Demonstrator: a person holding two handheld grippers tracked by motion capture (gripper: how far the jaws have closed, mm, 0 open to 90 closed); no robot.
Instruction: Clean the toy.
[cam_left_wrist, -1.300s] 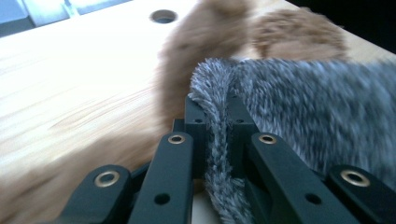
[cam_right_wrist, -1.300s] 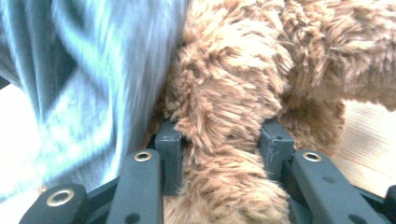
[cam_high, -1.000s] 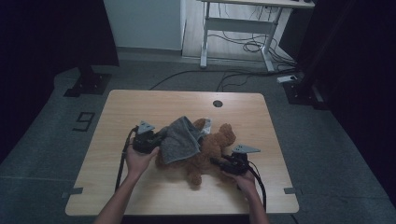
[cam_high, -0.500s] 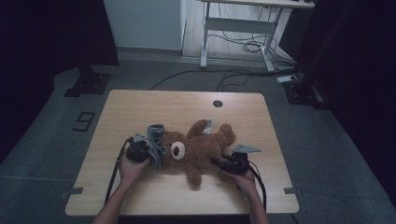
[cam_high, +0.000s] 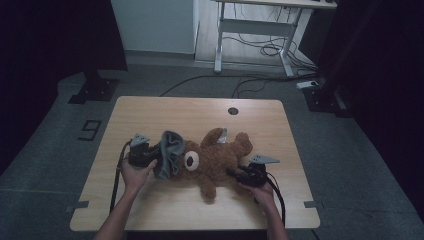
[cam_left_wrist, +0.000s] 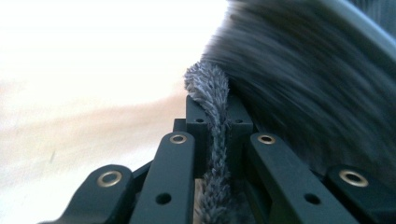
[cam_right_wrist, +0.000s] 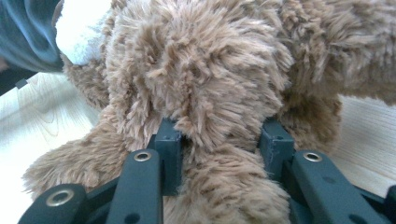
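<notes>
Brown teddy bear lying flat, centre of frame, on counter. Grey fleece cloth bunched over head, left of centre. Left tool pinching cloth edge. Right tool clamped on bear's limb, lower right.

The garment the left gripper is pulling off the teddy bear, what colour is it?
Grey garment, fuzzy-edged where pinched; clearest in the left gripper view.

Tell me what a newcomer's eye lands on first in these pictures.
A brown teddy bear lies on its back at the middle of the wooden table. A grey garment is bunched at its head, pinched in the left gripper. The right gripper is clamped on the bear's fur at the other side.
</notes>
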